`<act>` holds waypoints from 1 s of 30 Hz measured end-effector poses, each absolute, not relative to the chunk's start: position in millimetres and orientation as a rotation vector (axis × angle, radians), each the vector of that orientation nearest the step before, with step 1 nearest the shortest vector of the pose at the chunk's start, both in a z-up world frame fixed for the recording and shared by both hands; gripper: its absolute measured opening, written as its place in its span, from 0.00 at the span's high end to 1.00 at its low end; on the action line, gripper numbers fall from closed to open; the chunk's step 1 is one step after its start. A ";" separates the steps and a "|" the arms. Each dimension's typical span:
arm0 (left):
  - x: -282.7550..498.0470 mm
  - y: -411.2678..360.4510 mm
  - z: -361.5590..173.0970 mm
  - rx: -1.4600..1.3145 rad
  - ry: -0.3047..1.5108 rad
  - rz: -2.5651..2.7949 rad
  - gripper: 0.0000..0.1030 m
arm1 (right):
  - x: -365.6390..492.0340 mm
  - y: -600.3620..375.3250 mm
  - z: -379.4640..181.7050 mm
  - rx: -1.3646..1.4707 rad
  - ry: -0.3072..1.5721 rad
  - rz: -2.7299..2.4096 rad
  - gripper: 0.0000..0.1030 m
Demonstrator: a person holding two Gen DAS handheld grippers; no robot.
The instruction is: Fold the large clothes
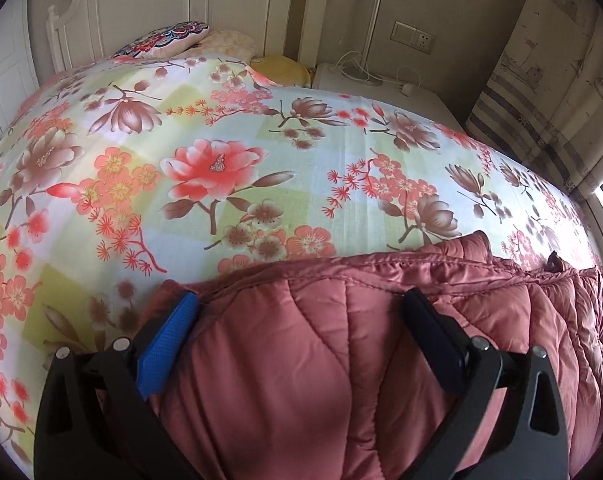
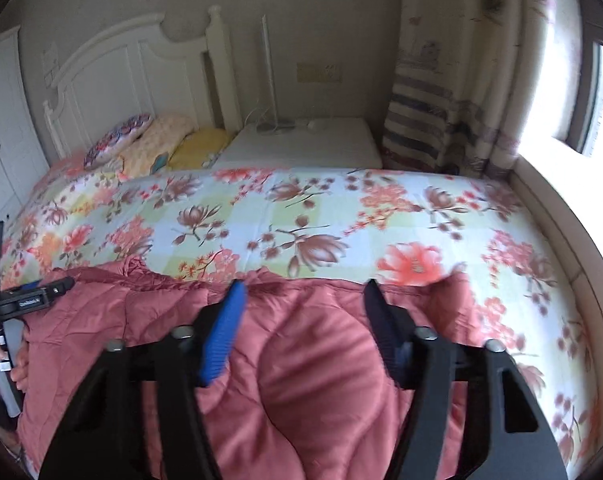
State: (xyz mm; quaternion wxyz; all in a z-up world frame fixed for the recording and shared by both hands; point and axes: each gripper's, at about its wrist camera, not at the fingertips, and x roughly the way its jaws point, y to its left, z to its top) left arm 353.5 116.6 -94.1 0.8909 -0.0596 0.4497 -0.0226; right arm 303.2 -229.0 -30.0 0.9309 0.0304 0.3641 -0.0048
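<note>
Currently the quilted red coat (image 1: 341,360) lies on the bed (image 1: 221,160), long axis crosswise. Left claw (image 1: 301,320) and right claw (image 2: 301,304) both stand apart astride its far edge, neither visibly clamped; right nearer the window end.

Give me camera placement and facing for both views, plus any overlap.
Left wrist: on the left gripper, angled down over the pink quilted coat toward the headboard; only its own fingers show.
Right wrist: on the right gripper, same heading, further right; the left gripper and a hand show at the left edge.
Shared: coat, floral bedspread, pillows, nightstand, curtain.
</note>
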 end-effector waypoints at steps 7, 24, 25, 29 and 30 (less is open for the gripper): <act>350.2 121.1 -93.2 -0.154 0.930 -0.059 0.02 | 346.4 -231.8 -79.6 0.065 0.914 -0.031 0.65; 350.2 122.1 -93.4 -0.156 0.929 -0.061 0.02 | 297.3 -254.2 -48.0 0.158 0.816 -0.114 0.48; 350.3 122.4 -93.6 -0.158 0.929 -0.062 0.02 | 279.8 -244.6 -37.6 0.150 0.773 -0.073 0.42; 350.1 122.3 -93.8 -0.157 0.929 -0.061 0.02 | 240.3 -203.4 -23.4 0.025 0.680 0.014 0.14; 350.2 122.1 -93.6 -0.157 0.928 -0.061 0.02 | 235.9 -194.6 -28.7 -0.021 0.686 0.017 0.14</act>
